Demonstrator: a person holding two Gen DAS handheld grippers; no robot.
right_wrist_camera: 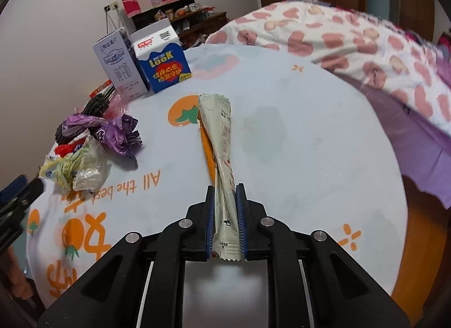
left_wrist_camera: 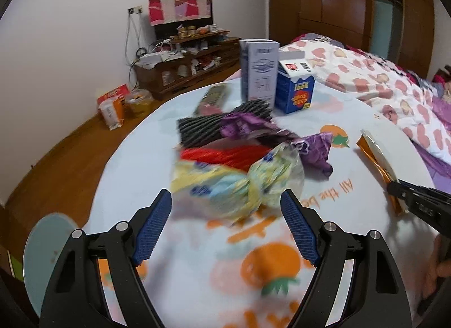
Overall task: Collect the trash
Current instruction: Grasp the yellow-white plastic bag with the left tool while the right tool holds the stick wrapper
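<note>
Tablecloth [right_wrist_camera: 296, 136], pale blue with orange fruit prints and the words "All the best", covers the round table and serves as the landmark. Beyond its far edge lies a bed quilt [left_wrist_camera: 375, 80] patterned with pink hearts. Near the cloth's far edge stand two cartons side by side: a tall grey-white box [right_wrist_camera: 118, 66] and, just beside it, a blue "Look" milk carton [right_wrist_camera: 163, 60].

On the cloth's left part sits a heap of trash: a black ribbed wrapper [left_wrist_camera: 214, 123] and a red one [left_wrist_camera: 225, 156] at the back, a crumpled purple wrapper [right_wrist_camera: 118, 133] touching them, and a knotted yellow-and-clear plastic bag [left_wrist_camera: 239, 184] nearest the cloth's near edge.

Left gripper [left_wrist_camera: 227, 212] is spread wide, its blue pads either side of the knotted bag's near end, not touching it as far as the blur allows.

Right gripper [right_wrist_camera: 227, 206] is pinched tight on a long pale snack wrapper [right_wrist_camera: 221, 142] with an orange-gold reverse, which extends forward over the middle of the cloth.
</note>
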